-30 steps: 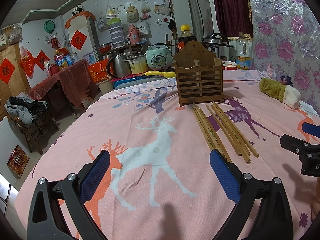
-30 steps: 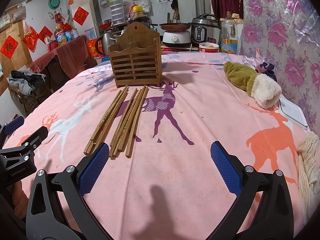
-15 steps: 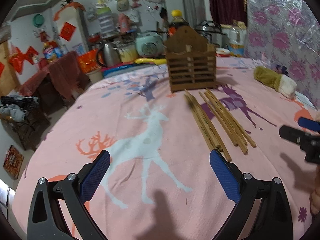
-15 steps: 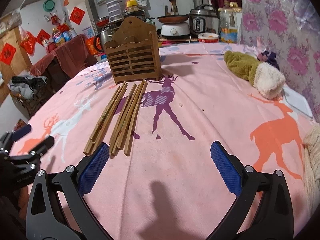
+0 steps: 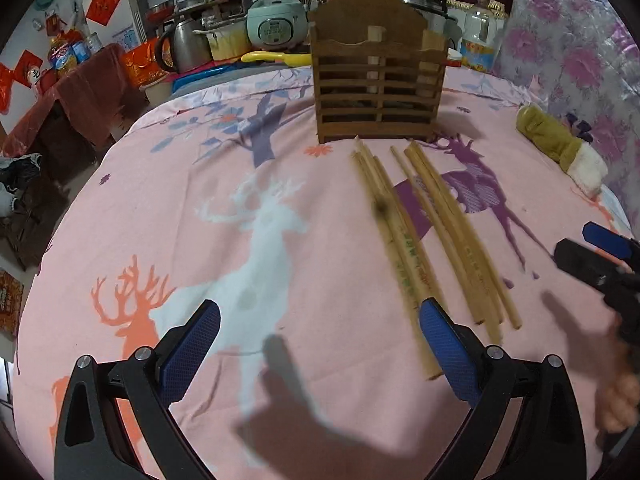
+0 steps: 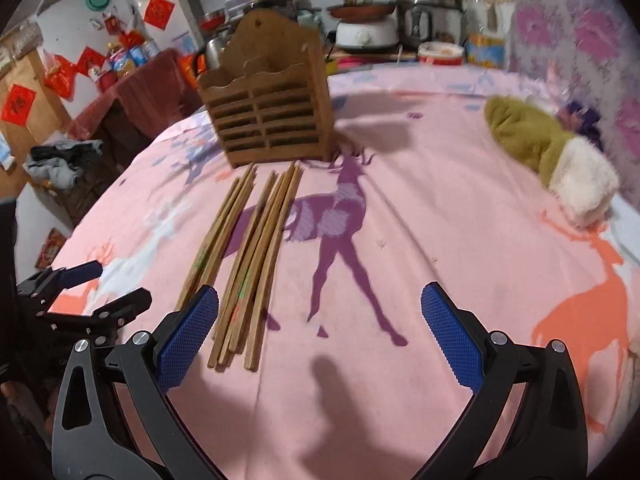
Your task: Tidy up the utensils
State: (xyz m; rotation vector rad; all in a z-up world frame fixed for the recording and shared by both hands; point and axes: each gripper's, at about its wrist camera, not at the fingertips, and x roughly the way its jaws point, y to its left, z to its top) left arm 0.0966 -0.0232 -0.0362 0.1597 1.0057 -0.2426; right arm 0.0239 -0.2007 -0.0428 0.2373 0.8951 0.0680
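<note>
Several wooden chopsticks [image 5: 424, 232] lie in two bundles on the pink deer-print tablecloth [image 5: 208, 208], in front of a slatted wooden utensil holder [image 5: 378, 88]. My left gripper [image 5: 320, 344] is open and empty, low over the cloth, its right pad beside the near ends of the left bundle. My right gripper [image 6: 320, 332] is open and empty, its left pad next to the near ends of the chopsticks [image 6: 256, 252]. The holder [image 6: 270, 120] stands upright behind them. Each gripper shows at the edge of the other's view.
A green and white plush mitten [image 6: 548, 152] lies at the right of the table. Behind the table stand rice cookers [image 5: 274, 28], a kettle [image 5: 180, 48], bottles and a red-covered side table [image 5: 80, 92]. The table's left edge drops to the floor.
Both grippers have moved forward and closer to the chopsticks, which now appear larger and nearer. Both stay open. The chopsticks and holder have not moved.
</note>
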